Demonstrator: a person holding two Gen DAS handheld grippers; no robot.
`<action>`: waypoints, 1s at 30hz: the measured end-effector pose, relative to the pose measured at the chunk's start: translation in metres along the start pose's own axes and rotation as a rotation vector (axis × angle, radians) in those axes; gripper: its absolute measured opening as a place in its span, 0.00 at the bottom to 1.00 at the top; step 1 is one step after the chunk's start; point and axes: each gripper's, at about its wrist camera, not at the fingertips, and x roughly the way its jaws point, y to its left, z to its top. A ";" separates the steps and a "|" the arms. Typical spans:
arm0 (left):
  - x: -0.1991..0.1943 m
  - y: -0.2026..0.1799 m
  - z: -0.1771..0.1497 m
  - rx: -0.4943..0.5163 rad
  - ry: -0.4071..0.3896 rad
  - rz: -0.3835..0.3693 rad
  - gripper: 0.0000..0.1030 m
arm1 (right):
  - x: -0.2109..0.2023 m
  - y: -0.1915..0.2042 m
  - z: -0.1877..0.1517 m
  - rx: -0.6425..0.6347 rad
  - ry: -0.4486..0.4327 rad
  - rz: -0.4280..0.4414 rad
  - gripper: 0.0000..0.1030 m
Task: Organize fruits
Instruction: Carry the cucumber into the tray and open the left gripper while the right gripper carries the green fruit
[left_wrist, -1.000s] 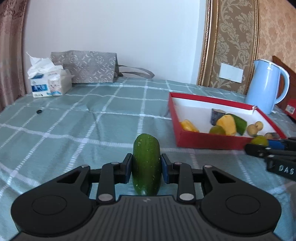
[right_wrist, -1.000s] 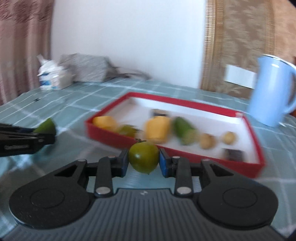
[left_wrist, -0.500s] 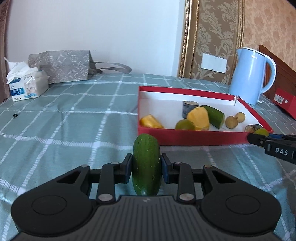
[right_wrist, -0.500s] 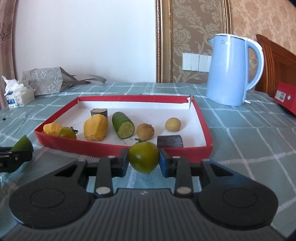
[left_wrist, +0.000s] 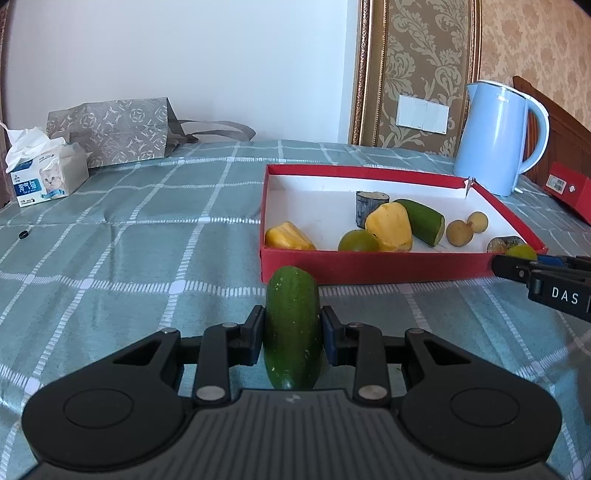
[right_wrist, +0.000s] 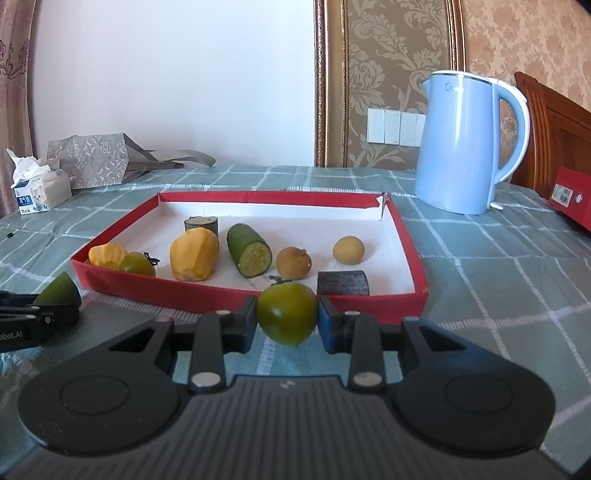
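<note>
My left gripper (left_wrist: 292, 334) clamps cucumber piece (left_wrist: 291, 328), right gripper (right_wrist: 287, 321) clamps green tomato (right_wrist: 287, 315), both before red tray's (right_wrist: 221, 295) near wall.

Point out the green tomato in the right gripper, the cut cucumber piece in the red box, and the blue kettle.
green tomato (right_wrist: 287, 317), right wrist view, middle of its front skin.
cut cucumber piece (right_wrist: 248, 249), right wrist view, on its green skin.
blue kettle (right_wrist: 458, 147), right wrist view, centre of its body.
</note>
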 end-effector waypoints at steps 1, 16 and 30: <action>-0.001 -0.001 0.000 0.002 -0.005 -0.004 0.30 | -0.001 -0.001 0.000 0.002 -0.004 0.002 0.31; -0.001 -0.035 0.028 0.056 -0.052 -0.067 0.30 | -0.008 -0.008 0.003 0.025 -0.043 -0.009 0.31; 0.021 -0.054 0.062 0.084 -0.079 -0.056 0.30 | -0.009 -0.011 0.004 0.035 -0.055 -0.008 0.31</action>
